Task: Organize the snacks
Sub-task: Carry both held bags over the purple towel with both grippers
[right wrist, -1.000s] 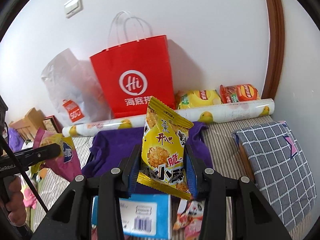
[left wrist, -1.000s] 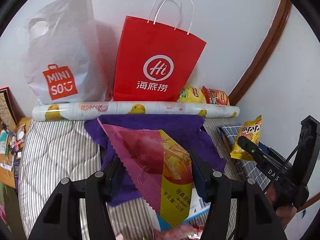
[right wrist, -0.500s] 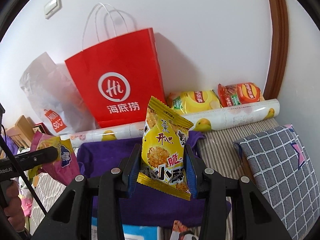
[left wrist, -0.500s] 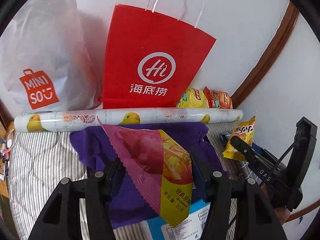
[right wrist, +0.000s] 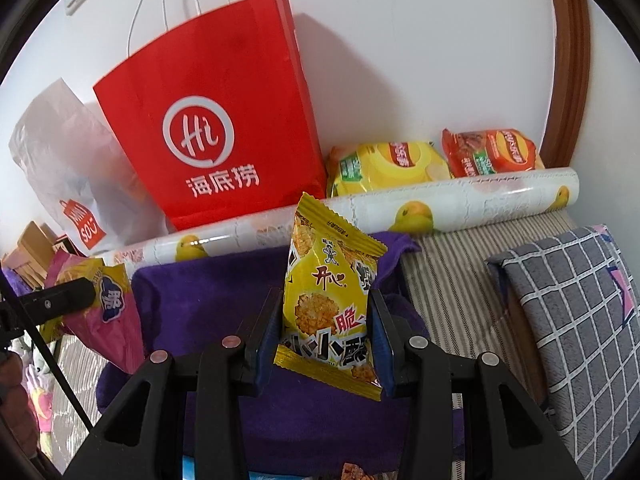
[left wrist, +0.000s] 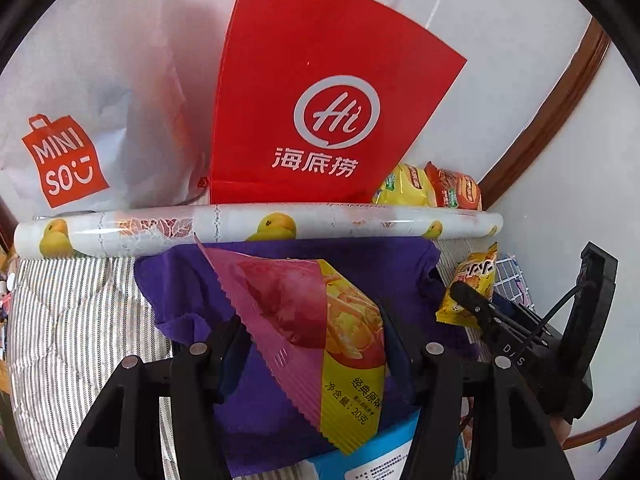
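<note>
Two pinching claws: left claw (left wrist: 308,354) on pink packet (left wrist: 308,320), right claw (right wrist: 326,340) on yellow packet (right wrist: 328,300); checked cushion (right wrist: 576,332) whole only rightward

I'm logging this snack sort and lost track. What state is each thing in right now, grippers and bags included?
Left gripper: shut on pink snack.
Pink snack: sealed, held tilted.
Right gripper: shut on yellow snack.
Yellow snack: sealed, held upright.
Red bag: standing against the wall.
White bag: standing, crumpled.
Roll: rolled up, lying flat.
Purple cloth: spread out, rumpled.
Chip bags: sealed, behind the roll.
</note>
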A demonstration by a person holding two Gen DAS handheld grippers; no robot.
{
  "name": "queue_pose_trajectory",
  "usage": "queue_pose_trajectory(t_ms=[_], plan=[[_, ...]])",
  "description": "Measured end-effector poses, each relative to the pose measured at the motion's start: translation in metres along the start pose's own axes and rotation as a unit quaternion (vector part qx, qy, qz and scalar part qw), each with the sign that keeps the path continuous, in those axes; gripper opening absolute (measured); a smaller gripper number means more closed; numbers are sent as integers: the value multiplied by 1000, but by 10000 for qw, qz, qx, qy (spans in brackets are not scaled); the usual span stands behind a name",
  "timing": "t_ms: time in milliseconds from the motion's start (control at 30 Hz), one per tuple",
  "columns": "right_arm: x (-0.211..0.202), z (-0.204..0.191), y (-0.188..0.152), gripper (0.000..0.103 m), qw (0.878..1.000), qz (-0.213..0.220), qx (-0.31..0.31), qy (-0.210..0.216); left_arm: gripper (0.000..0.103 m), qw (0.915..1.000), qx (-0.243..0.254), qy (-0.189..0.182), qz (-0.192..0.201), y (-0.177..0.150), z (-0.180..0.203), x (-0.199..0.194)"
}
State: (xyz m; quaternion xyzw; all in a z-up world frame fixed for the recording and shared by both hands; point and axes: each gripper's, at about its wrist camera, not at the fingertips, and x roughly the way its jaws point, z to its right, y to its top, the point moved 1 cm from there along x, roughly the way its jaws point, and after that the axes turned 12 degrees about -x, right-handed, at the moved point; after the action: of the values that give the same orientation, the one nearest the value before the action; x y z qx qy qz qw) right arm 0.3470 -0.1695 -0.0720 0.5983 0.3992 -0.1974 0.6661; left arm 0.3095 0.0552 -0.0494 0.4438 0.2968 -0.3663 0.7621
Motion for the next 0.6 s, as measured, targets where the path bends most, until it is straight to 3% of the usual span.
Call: queue_pose_trajectory(t_ms=[600], plan=[[31,6,-20,41,9982,-581,32,125,57,9983,-160,382,-399,-2,-16,40]])
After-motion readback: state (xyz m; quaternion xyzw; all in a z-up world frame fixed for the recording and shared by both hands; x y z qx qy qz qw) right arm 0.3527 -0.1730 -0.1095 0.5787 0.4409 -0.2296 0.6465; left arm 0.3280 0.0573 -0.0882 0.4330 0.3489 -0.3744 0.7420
